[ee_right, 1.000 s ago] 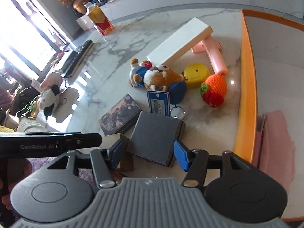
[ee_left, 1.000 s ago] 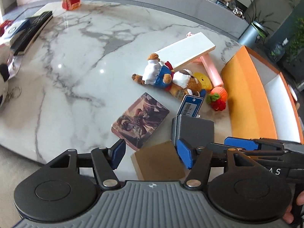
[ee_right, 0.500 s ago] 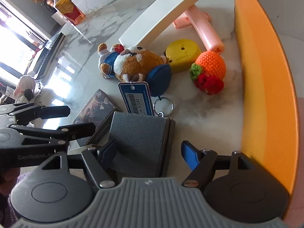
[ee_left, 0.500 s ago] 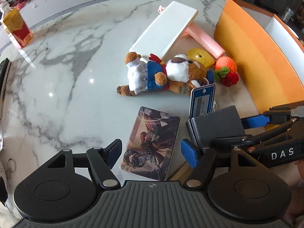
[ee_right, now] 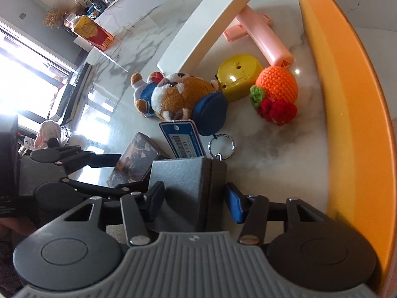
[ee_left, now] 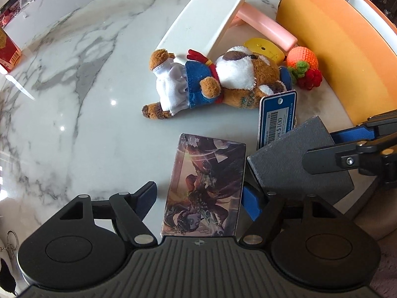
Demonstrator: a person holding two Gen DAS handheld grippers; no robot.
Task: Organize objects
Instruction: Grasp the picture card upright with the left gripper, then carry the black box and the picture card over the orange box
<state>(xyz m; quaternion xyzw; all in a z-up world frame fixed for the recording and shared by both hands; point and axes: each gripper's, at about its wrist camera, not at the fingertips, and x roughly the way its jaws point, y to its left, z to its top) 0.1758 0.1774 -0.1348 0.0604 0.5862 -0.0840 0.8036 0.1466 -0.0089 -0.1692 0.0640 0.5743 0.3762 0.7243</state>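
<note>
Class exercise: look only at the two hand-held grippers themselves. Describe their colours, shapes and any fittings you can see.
Both look alike. The left hand-held gripper has a grey ribbed body, two round black discs at its sides, and black linkage arms joined by silver pins. Its fingers end in blue pads. The right hand-held gripper shows the same build and blue pads. No cables or sleeves are visible.

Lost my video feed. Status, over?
Left gripper open, straddling art-print box. Right gripper open around dark grey box, not clamped. Plush bear's price tag leans against grey box.
</note>
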